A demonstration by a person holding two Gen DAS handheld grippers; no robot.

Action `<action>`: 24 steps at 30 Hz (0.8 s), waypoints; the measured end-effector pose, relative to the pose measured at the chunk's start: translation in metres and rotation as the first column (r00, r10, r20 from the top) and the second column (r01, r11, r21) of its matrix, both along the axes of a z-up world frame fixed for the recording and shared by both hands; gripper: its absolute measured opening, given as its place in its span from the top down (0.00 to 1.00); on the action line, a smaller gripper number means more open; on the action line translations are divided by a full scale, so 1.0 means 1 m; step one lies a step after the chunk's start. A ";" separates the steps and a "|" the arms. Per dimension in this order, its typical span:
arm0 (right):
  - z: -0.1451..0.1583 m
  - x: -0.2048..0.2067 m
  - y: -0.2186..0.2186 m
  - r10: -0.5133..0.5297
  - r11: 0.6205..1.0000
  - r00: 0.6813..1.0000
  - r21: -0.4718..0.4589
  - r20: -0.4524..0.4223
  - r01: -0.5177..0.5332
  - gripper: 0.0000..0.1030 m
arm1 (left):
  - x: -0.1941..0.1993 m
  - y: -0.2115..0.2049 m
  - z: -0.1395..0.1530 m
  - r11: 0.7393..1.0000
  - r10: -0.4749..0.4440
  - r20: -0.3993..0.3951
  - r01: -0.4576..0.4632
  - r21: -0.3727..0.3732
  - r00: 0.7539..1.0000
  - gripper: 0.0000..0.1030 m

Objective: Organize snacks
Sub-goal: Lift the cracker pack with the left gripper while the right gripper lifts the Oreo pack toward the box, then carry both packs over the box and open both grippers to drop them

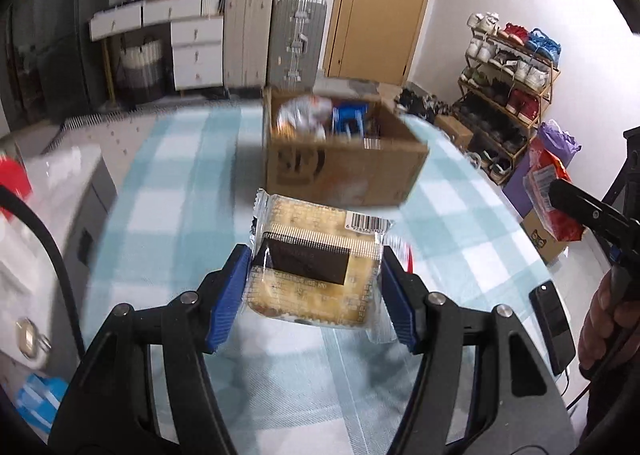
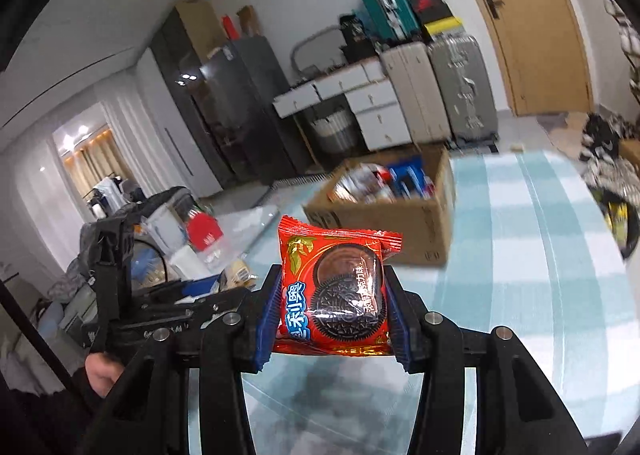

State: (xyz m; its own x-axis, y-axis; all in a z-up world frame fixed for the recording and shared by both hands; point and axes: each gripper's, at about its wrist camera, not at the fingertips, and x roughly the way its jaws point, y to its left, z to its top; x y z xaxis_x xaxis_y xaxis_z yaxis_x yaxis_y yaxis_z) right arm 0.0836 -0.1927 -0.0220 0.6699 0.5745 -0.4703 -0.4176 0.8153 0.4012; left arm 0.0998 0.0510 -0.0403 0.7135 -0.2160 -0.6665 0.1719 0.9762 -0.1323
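My left gripper (image 1: 314, 287) is shut on a clear-wrapped cracker pack (image 1: 316, 263) with a dark label, held above the checked tablecloth. My right gripper (image 2: 330, 305) is shut on a red Oreo packet (image 2: 334, 287), also held above the table. A cardboard box (image 1: 344, 171) with several snack packs inside stands ahead on the table; it also shows in the right wrist view (image 2: 404, 225). The right gripper with its red packet (image 1: 554, 203) shows at the right edge of the left wrist view. The left gripper (image 2: 160, 307) shows at the left of the right wrist view.
A black phone (image 1: 554, 327) lies near the table's right edge. A red-capped container (image 2: 202, 233) and clutter stand at the table's left side. Suitcases (image 1: 296, 43), a white desk and a shoe rack (image 1: 508, 87) stand beyond the table.
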 end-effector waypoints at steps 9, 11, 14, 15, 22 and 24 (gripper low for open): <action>0.083 0.021 0.007 0.043 0.999 0.996 0.029 0.084 -0.046 0.54 | 0.020 0.002 0.082 0.998 -0.047 0.052 0.049 -0.036 0.998 0.41; 0.100 0.028 0.011 0.055 0.998 0.993 0.022 0.103 -0.058 0.54 | 0.025 0.003 0.099 0.996 -0.054 0.055 0.058 -0.067 0.997 0.41; 0.121 0.038 0.017 0.060 0.998 0.991 0.016 0.123 -0.062 0.54 | 0.038 0.001 0.122 0.995 -0.059 0.072 0.064 -0.078 0.996 0.41; 0.127 0.042 0.018 0.063 0.998 0.990 0.016 0.126 -0.065 0.54 | 0.041 -0.001 0.128 0.995 -0.058 0.081 0.064 -0.072 0.995 0.41; 0.147 0.078 0.032 0.058 0.998 0.989 -0.014 0.133 -0.057 0.54 | 0.070 -0.007 0.156 0.994 -0.061 0.089 0.069 -0.090 0.994 0.41; 0.149 0.090 0.034 0.048 0.999 0.991 -0.014 0.128 -0.046 0.54 | 0.083 -0.009 0.160 0.994 -0.056 0.080 0.063 -0.088 0.995 0.41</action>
